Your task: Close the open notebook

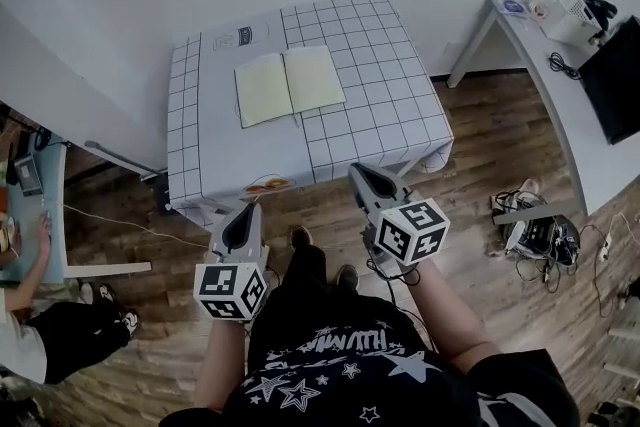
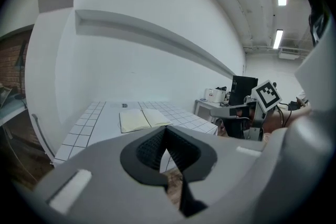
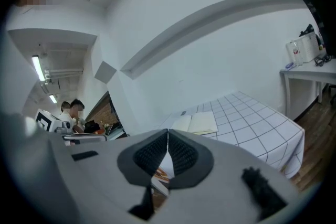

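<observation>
The notebook [image 1: 290,85] lies open and flat on the counter [image 1: 215,125], a little above the middle of the head view. Both pale pages face up. It sits right where the plain white part of the cloth [image 1: 380,65] meets the part with black squares. A small printed label [image 1: 242,37] is on the cloth just above the notebook. An orange picture [image 1: 268,183] is at the near edge of the counter, below the book.

Both tools are lower in the frame, off the near edge of the counter and well apart from the notebook. The left tool [image 1: 248,210] is just left of the middle and points up toward the counter. In the left gripper view its two dark pads are pressed together at the tip, with only air around them, and the open book shows beyond them. The right tool [image 1: 358,171] is just right of the middle, close to the counter's near edge. In the right gripper view its pads are pressed together too, and they pinch nothing.

Under it all is a brown wooden floor [image 1: 470,155]. A white desk [image 1: 530,45] stands at the upper right with a black screen [image 1: 615,80] beside it. Cables [image 1: 535,230] lie on the floor at the right. Another person [image 1: 40,335] in dark trousers sits at the lower left edge
</observation>
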A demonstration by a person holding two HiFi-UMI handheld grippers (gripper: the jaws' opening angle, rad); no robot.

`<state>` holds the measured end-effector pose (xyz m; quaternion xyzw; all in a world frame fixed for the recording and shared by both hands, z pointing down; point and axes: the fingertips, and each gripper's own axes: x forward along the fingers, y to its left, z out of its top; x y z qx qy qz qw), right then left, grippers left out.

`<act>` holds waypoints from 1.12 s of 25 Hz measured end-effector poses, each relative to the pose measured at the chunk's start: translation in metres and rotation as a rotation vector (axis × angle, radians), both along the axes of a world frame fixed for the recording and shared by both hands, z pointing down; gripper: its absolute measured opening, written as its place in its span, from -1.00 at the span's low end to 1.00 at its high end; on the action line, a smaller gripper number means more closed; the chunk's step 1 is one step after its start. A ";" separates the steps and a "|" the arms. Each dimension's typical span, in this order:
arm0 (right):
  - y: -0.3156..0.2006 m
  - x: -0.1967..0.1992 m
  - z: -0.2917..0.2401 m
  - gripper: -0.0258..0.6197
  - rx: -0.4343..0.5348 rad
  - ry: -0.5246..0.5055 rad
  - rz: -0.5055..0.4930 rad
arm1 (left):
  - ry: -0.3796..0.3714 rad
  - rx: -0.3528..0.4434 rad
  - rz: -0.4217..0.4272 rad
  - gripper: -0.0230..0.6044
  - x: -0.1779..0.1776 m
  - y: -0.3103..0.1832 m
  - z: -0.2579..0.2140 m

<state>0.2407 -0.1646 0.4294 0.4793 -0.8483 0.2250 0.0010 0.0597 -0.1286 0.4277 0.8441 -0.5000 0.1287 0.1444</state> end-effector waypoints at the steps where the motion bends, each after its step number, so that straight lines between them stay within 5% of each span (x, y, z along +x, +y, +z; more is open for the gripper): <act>1: -0.003 0.003 -0.001 -0.88 0.002 0.010 0.007 | 0.005 -0.006 0.013 -0.90 0.003 -0.007 0.003; 11: -0.072 0.025 -0.010 -0.88 0.018 0.124 0.116 | 0.035 0.013 0.129 -0.90 0.021 -0.110 0.000; 21: -0.163 -0.070 0.023 -0.87 0.035 0.320 -0.064 | 0.029 -0.056 0.035 -0.90 -0.070 -0.182 0.035; 28: -0.188 -0.120 0.060 -0.87 0.015 0.429 -0.202 | 0.040 -0.076 0.044 -0.90 -0.097 -0.205 0.051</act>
